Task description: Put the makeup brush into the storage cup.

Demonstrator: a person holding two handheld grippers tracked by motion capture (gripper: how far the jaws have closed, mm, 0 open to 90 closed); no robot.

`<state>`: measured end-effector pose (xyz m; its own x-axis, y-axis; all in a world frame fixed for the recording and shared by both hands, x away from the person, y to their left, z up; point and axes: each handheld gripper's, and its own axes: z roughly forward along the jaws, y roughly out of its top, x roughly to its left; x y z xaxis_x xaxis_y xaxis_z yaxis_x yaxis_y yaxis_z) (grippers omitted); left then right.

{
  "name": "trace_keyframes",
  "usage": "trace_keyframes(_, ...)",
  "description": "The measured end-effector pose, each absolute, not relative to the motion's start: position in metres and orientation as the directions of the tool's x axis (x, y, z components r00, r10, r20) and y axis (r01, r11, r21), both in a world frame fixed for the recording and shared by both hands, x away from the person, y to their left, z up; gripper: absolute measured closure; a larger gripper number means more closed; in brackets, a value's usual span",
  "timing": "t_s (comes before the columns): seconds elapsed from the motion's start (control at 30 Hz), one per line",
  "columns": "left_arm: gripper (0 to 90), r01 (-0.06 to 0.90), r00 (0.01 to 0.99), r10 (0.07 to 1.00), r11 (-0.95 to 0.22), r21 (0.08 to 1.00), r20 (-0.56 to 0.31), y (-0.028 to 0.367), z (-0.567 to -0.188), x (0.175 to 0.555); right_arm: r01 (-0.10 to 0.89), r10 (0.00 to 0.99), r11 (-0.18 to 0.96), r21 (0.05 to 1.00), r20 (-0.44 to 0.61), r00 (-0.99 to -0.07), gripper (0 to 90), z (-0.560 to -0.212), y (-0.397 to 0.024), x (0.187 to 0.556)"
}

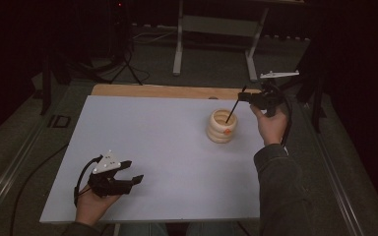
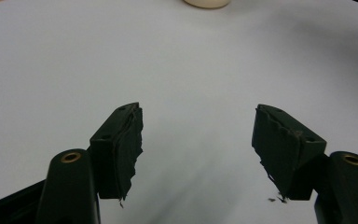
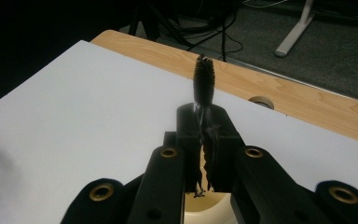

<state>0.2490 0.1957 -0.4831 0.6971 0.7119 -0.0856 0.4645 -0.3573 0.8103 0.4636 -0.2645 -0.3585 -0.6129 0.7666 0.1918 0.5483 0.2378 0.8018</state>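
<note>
Brush (image 3: 204, 80) bristles above clamped right tongs (image 3: 204, 122)

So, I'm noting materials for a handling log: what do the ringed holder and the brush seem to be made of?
The ringed holder looks like cream glazed ceramic or plastic: smooth stacked rings with a soft sheen; which one is unclear. The brush, clamped in the right gripper, looks like dark bristles on a thin stem, probably twisted wire.
</note>
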Motion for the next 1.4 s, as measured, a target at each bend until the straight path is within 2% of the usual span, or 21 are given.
trace_keyframes(1.4, 33.5, 0.466, 0.698, 0.710, -0.357, 0.810, -0.089, 0.196, -0.484, 0.249, 0.589, 0.762, 0.226, 0.776, 0.236, -0.603, 85.3, -0.404, -0.252, 0.465)
